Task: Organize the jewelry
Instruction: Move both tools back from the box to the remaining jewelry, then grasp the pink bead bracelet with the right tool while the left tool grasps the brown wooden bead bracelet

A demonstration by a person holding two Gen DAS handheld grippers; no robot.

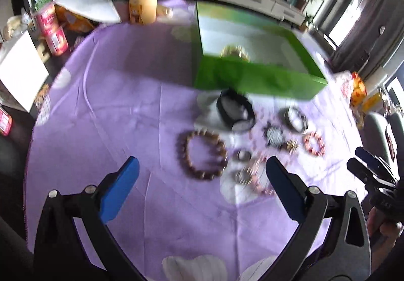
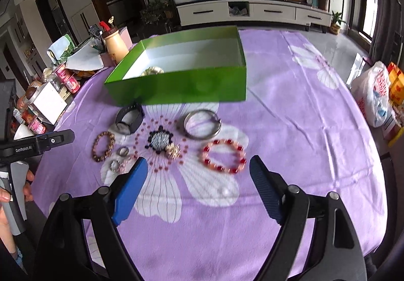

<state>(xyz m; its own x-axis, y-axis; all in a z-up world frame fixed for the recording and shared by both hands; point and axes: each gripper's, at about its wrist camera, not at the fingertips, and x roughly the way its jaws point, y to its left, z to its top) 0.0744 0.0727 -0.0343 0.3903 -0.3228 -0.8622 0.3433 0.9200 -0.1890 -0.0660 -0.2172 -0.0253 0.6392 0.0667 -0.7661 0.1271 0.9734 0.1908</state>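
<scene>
An open green box (image 2: 192, 86) (image 1: 255, 79) stands on the purple flowered cloth, with a gold piece (image 2: 152, 71) inside. In front of it lie a black watch (image 2: 130, 119) (image 1: 236, 110), a brown bead bracelet (image 2: 103, 146) (image 1: 204, 157), a silver bangle (image 2: 202, 123) (image 1: 295, 118), a red bead bracelet (image 2: 223, 158) (image 1: 314, 143), a black-and-white beaded piece (image 2: 159, 139), a small ring (image 2: 123, 151) and a pink bead strand (image 2: 121, 163). My left gripper (image 1: 202, 168) is open above the brown bracelet. My right gripper (image 2: 198, 167) is open, near the red bracelet.
Jars, a beige bottle (image 2: 115, 45) (image 1: 142, 1), a white box (image 2: 49, 102) and clutter crowd the table's left side. A plastic bag (image 2: 373, 94) sits off the right edge. A TV cabinet (image 2: 252, 12) stands beyond the table.
</scene>
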